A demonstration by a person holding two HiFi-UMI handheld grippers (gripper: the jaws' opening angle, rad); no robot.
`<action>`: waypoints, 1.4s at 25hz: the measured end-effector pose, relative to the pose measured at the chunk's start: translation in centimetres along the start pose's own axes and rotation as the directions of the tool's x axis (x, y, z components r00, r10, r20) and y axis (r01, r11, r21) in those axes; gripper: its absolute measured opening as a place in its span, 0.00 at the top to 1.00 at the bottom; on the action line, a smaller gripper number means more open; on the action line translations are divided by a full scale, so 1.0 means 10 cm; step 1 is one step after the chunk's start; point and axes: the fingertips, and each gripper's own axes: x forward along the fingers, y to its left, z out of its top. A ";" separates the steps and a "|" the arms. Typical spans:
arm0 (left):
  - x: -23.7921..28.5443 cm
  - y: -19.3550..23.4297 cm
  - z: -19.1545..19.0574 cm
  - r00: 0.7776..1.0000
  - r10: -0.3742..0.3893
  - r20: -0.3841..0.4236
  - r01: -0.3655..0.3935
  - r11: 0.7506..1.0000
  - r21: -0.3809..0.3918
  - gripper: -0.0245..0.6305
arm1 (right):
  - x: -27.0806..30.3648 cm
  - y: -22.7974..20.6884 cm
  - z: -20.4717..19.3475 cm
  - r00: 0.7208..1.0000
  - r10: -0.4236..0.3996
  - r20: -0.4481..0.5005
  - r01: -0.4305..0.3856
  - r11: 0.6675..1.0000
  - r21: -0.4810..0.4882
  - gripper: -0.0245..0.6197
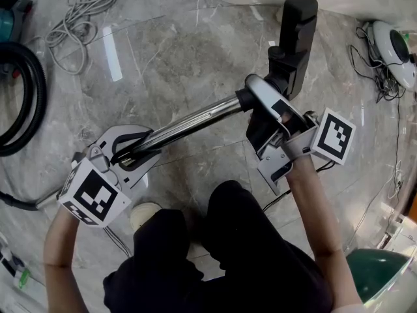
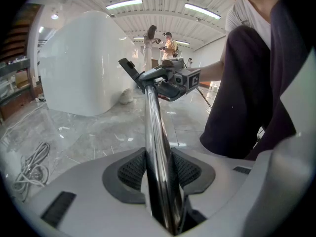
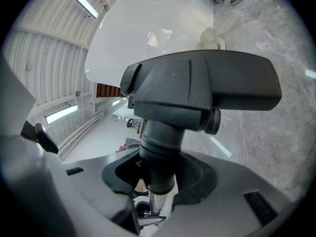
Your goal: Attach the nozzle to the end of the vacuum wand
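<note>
L gripper [image 1: 133, 150]: closed on chrome wand [image 1: 195, 119]. R gripper [image 1: 264, 113]: closed on neck of black nozzle [image 1: 296, 38]. Nozzle sits at wand's far end, over marble floor [image 1: 182, 51].

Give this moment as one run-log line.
left gripper: shut on wand | right gripper: shut on nozzle | nozzle over wand end, apparently joined

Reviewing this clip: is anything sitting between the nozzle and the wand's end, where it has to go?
Nothing visible. The nozzle neck already meets the end of the wand between the pads of the right tool. The left tool grips the wand further down.
</note>
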 end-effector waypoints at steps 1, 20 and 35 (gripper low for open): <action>0.00 0.00 0.01 1.000 -0.003 -0.004 0.003 1.000 0.002 0.72 | 0.00 0.00 -0.01 1.000 -0.003 -0.001 0.003 1.000 0.005 0.69; 0.55 0.29 -0.20 0.997 -0.016 -0.080 0.009 0.996 -0.088 0.72 | 0.34 -0.72 0.15 0.997 -0.047 -0.058 0.051 0.996 0.070 0.68; 0.59 0.63 0.00 0.995 0.096 0.026 -0.092 0.988 -0.123 0.69 | 0.61 -0.80 0.22 0.999 -0.032 -0.020 0.035 0.982 0.184 0.55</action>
